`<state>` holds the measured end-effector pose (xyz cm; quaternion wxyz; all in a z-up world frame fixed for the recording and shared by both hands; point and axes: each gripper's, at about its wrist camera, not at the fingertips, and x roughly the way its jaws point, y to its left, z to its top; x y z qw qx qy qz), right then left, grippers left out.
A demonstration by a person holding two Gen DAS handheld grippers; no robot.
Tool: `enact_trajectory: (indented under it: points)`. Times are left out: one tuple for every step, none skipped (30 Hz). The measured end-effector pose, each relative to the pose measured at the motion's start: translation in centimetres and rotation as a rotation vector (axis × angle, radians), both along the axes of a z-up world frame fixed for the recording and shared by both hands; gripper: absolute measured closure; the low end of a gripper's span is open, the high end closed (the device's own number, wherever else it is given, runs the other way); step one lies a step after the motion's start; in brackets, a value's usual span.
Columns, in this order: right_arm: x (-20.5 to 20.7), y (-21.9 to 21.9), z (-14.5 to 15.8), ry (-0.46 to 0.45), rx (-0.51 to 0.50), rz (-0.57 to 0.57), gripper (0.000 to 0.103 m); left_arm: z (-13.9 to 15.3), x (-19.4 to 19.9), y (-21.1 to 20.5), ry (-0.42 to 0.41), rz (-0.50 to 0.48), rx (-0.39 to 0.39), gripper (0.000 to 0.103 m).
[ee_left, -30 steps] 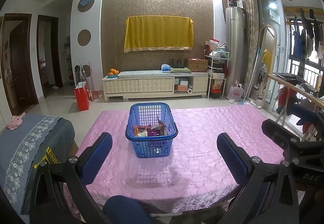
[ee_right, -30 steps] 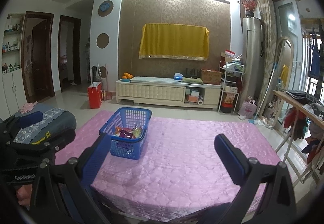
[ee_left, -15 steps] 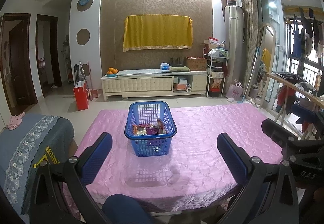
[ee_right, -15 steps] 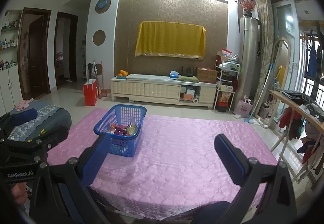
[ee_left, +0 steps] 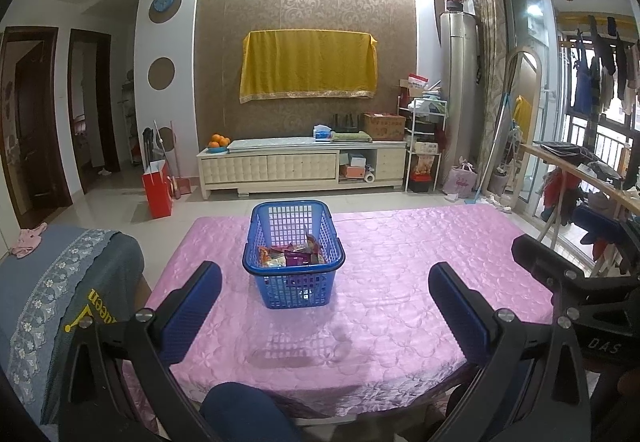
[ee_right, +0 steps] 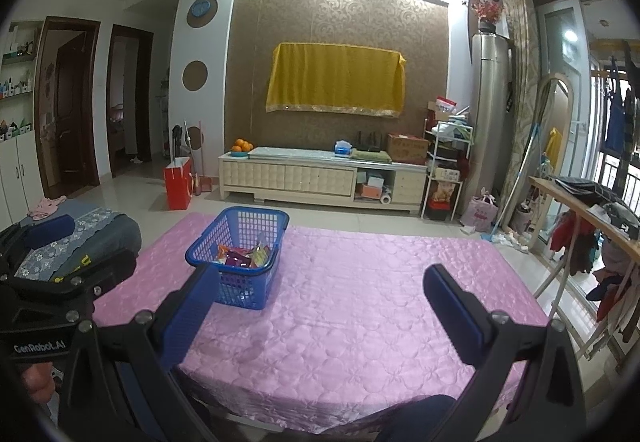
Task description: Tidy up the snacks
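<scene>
Blue plastic basket [ee_left: 293, 255] of snack packets [ee_left: 290, 256] sits mid-tabletop [ee_left: 380, 282].
Both claws, left [ee_left: 325, 307] and right [ee_right: 322, 316], gape empty; packets look light, crinkly, slippery (pinch a sealed edge).

A yellow cloth [ee_left: 308, 66] hangs on the patterned brown wall above a cream cabinet [ee_left: 296, 168]. Oranges [ee_left: 219, 141] sit at the cabinet's left end, and a red bag [ee_left: 157, 194] stands on the floor nearby.
</scene>
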<state>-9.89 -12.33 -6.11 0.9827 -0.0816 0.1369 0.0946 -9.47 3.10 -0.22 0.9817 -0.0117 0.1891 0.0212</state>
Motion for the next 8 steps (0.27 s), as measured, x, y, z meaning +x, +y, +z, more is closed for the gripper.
enact_trajectory:
  points:
    - [0.00,0.01,0.01,0.000,0.000,0.000,0.000,0.00,0.00,0.00,0.000,0.001,0.000,0.001]
    - [0.00,0.01,0.00,0.001,-0.001,-0.001,0.000,0.00,0.02,0.01,0.001,0.001,0.000,0.001]
    - [-0.06,0.08,-0.02,0.001,-0.001,-0.002,0.000,0.00,-0.01,0.03,-0.001,0.000,0.000,0.001]
    - [-0.15,0.16,-0.04,0.001,0.000,-0.001,0.000,-0.01,-0.05,0.04,-0.002,-0.001,-0.001,0.001]
    - [-0.18,0.19,-0.03,0.001,-0.001,-0.001,0.000,-0.01,-0.08,0.07,0.000,-0.002,-0.003,0.001]
    - [-0.20,0.20,-0.05,0.000,-0.001,-0.001,0.000,-0.02,-0.10,0.07,0.000,-0.003,-0.004,0.001]
    - [-0.28,0.27,-0.01,-0.002,-0.002,0.000,0.000,0.02,-0.15,0.10,0.000,-0.003,-0.005,0.001]
    - [-0.26,0.25,-0.03,-0.001,-0.001,0.000,0.000,-0.05,-0.21,0.03,-0.001,-0.003,-0.005,0.001]
